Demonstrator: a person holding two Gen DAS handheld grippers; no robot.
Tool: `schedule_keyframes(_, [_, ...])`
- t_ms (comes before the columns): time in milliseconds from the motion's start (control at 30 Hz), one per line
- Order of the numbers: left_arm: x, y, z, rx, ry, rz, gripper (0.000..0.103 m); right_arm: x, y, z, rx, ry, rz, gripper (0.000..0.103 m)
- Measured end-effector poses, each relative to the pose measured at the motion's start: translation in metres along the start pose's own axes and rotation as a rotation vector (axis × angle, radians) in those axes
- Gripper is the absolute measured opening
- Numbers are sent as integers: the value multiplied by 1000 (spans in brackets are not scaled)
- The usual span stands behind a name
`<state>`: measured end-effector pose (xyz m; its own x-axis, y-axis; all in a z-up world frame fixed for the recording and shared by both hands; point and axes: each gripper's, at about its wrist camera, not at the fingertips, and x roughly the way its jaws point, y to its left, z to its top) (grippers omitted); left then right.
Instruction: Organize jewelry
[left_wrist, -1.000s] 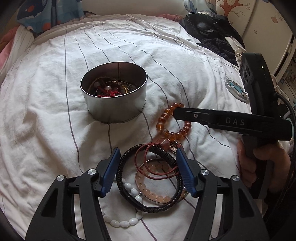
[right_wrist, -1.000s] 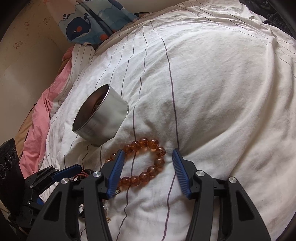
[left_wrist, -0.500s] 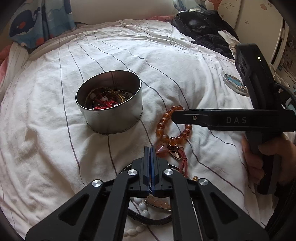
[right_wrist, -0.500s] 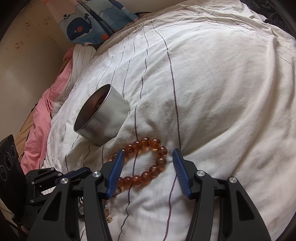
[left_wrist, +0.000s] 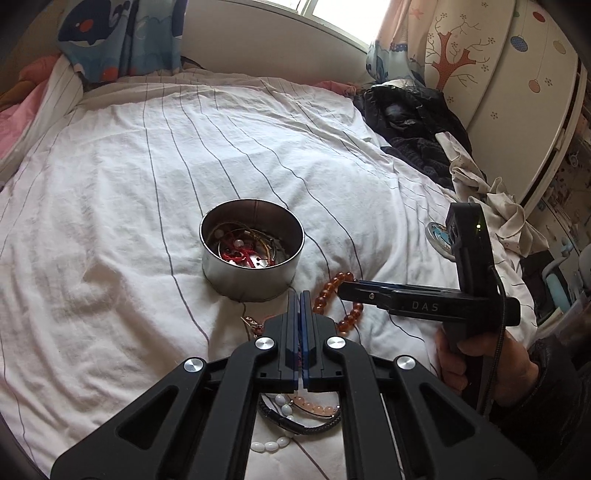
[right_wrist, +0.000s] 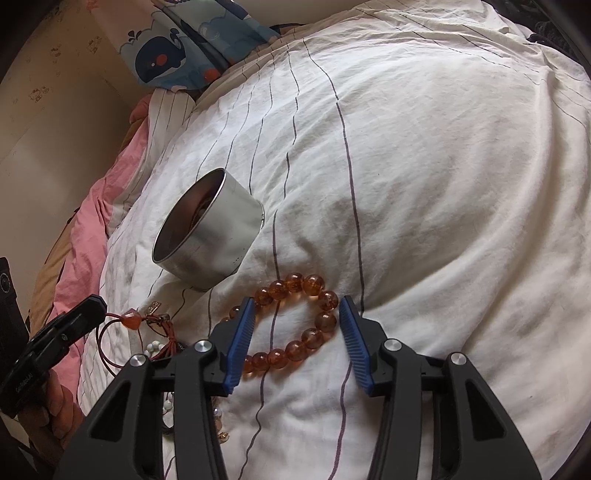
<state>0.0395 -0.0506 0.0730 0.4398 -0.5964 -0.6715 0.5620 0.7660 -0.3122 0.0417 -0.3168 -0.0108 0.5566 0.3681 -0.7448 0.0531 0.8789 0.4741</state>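
The left gripper (right_wrist: 98, 306), clamped on a red cord necklace (right_wrist: 122, 325) at lower left, lifts it toward the tin (left_wrist: 252, 248) mid-frame. The right gripper (right_wrist: 295, 332), jaws closing around the amber bracelet (right_wrist: 295, 321), should pinch next.

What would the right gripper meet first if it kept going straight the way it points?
Most likely the amber bead bracelet, which lies on the white bedsheet between the closing jaws of the right gripper, not yet pinched. Just past it comes the sheet itself; the metal tin sits off to the left of that line.
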Motion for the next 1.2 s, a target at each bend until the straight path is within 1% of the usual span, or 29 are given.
schedule_keyframes(100, [2,0,-1,9,8,22,2,0,1,0,-6,3,5,37])
schedule_keyframes(133, [4,-1,-1,15,12,33,2,0,2,0,-9,6,10,30])
schedule_keyframes(267, [7,-3,-2,36,21,94,2,0,7,-1,-30,4,17,19])
schedule_keyframes(467, [6,0,-3,53,21,166,2,-8,14,1,-48,-41,33,14])
schedule_keyframes(600, [7,1,-2,58,20,185,2,-18,18,3,-61,-90,62,10])
schedule_keyframes(800, [7,-1,-3,71,18,208,2,-32,26,5,-96,-161,104,10])
schedule_keyframes(933, [6,0,-2,66,15,209,2,-38,27,6,-101,-192,114,9])
schedule_keyframes(1000, [5,1,-2,62,12,209,2,-40,26,6,-103,-203,114,9])
schedule_keyframes(1067, [5,2,-2,59,10,209,2,-40,25,6,-103,-196,102,9])
schedule_keyframes(1167, [4,3,-1,56,8,208,2,-36,19,7,-82,-178,49,9])
schedule_keyframes(1200, [4,3,-1,56,8,207,2,-35,15,7,-67,-173,48,10])
